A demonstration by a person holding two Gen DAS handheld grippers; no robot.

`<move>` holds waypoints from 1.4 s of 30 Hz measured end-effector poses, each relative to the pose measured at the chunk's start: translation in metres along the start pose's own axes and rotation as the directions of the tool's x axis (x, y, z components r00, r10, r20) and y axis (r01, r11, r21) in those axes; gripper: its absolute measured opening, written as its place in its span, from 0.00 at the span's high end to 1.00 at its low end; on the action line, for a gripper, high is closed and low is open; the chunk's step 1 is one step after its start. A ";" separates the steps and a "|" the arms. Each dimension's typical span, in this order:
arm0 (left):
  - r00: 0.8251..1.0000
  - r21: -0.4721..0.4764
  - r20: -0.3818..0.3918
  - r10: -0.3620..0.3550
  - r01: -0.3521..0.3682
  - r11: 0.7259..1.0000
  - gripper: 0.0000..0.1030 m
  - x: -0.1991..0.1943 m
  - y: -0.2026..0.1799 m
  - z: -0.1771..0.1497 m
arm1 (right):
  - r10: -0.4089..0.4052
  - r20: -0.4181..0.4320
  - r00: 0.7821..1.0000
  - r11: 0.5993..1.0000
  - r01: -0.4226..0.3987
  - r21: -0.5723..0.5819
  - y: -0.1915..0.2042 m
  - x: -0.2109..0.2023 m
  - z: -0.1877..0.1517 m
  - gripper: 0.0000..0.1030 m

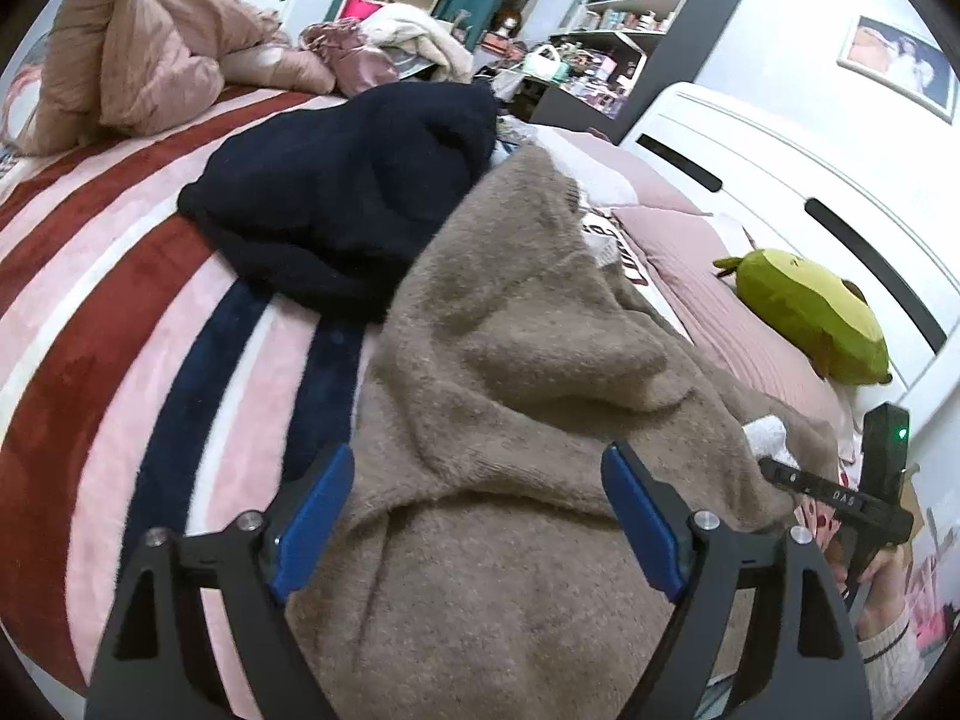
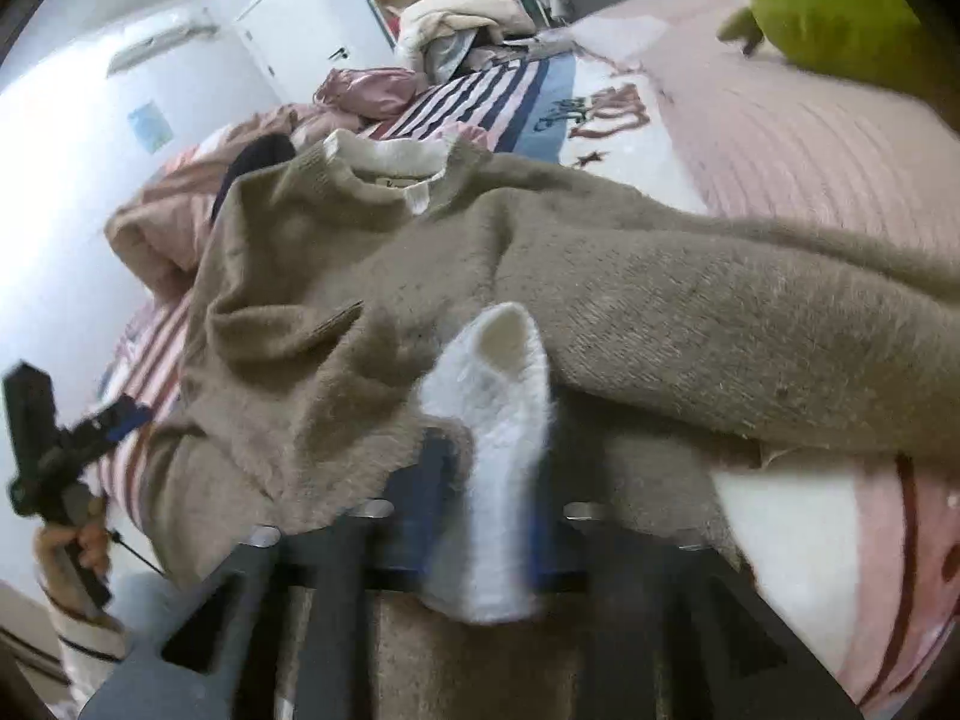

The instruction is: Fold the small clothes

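Note:
A fuzzy taupe sweater [image 1: 510, 372] lies rumpled on the striped bed blanket [image 1: 120, 300]. My left gripper [image 1: 477, 516] is open, its blue pads on either side of the sweater's near part, not pinching it. In the right wrist view the sweater [image 2: 600, 300] is spread out with its white-trimmed collar [image 2: 384, 165] at the far end. My right gripper [image 2: 486, 516] is shut on the white cuff [image 2: 492, 420] of a sleeve and holds it up. The right gripper also shows in the left wrist view [image 1: 840, 492], at the right edge.
A dark navy garment [image 1: 342, 192] lies on the bed beyond the sweater. A pink quilt [image 1: 138, 54] is heaped at the far left. A green plush toy [image 1: 810, 312] sits on a pink pillow by the white headboard [image 1: 780, 180]. Shelves [image 1: 630, 18] stand beyond the bed.

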State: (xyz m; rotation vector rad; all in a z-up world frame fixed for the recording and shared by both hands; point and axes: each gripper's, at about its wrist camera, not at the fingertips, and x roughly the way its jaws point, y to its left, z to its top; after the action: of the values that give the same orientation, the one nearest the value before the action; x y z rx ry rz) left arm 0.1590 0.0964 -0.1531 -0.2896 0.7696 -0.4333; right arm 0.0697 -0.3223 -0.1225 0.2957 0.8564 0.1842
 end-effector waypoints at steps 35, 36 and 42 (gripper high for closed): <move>0.997 0.003 -0.074 0.011 -0.011 1.000 0.19 0.070 0.013 0.015 | 0.053 -0.204 0.978 0.979 -0.091 -0.184 0.076 0.119 0.070 0.44; 0.996 0.009 -0.082 0.028 -0.028 1.000 0.19 0.074 0.012 0.015 | 0.040 -0.207 0.977 0.988 -0.069 -0.136 0.068 0.127 0.072 0.46; 0.988 0.011 -0.105 0.112 -0.111 0.994 0.22 0.082 0.011 0.015 | -0.068 -0.171 0.983 0.987 0.041 -0.158 0.060 0.122 0.070 0.60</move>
State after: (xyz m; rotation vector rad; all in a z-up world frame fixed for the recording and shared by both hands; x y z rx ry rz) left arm 0.2250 0.0678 -0.1972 -0.2192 0.8835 -0.3468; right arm 0.1992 -0.2449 -0.1466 0.1114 1.0181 0.2264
